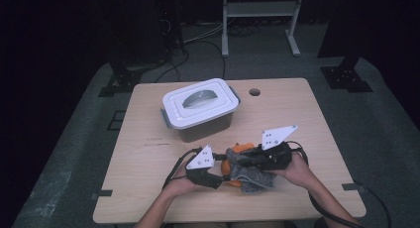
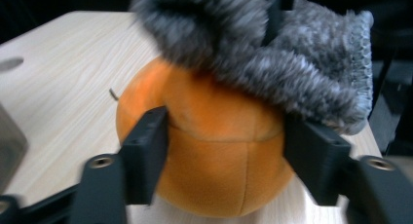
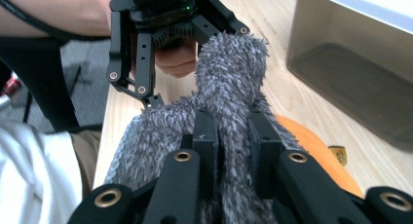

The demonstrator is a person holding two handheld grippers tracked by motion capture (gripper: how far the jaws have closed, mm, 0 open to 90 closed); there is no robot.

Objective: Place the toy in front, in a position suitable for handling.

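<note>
Here your right gripper pinches the grey fuzzy sock above the orange plush ball, freeing it; your left gripper's fingers straddle that ball, slackened.

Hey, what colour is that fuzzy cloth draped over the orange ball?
Mottled grey, the fuzzy cloth shows best in the right gripper view, lying over the orange ball.

Orange plush ball sits on the table at six o'clock; fuzzy grey sock, bunched, drapes over its top.
</note>
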